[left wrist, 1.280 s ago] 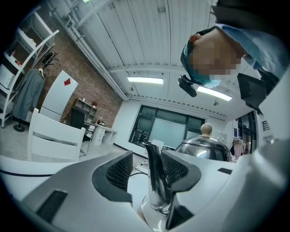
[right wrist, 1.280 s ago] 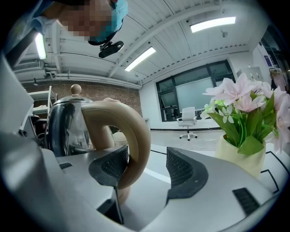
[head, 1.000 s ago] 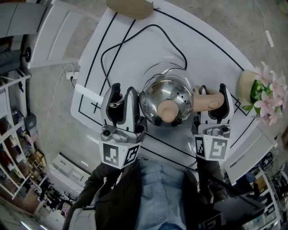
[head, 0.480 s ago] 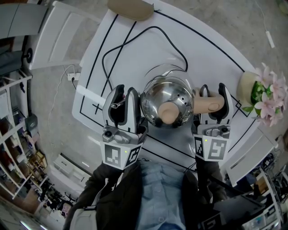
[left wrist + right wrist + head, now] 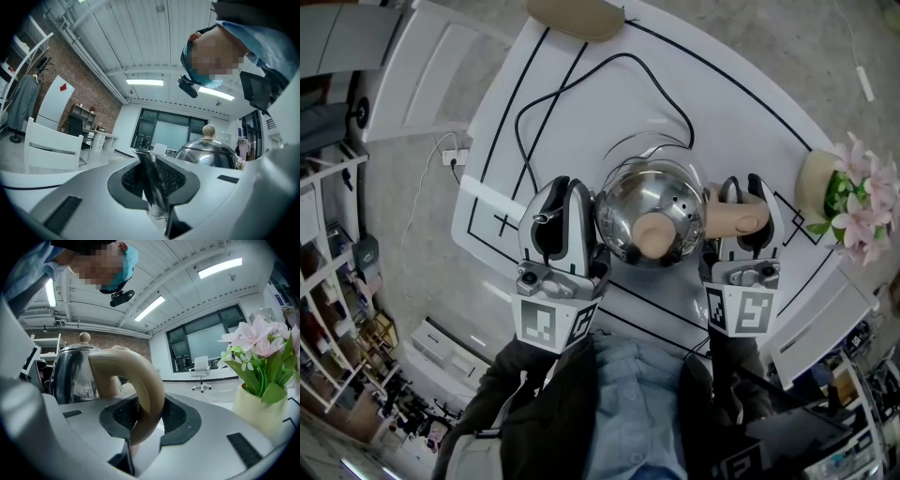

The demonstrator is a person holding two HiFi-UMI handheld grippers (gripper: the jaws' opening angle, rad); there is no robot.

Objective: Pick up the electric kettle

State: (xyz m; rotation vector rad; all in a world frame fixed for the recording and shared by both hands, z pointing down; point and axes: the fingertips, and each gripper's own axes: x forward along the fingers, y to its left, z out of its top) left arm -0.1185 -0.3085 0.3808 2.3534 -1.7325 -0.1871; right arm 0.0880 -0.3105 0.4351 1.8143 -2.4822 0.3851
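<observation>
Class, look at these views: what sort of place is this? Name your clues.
Likely an office or lab workspace: an office chair by big windows, a desk against a brick wall, and a table marked with black lines.

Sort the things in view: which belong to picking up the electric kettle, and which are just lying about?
Job in hand:
electric kettle
left gripper, fingers just been closing onto its spout
right gripper, fingers just been closing onto its handle

Lying about:
vase of pink flowers
tan oval object
white chair
</observation>
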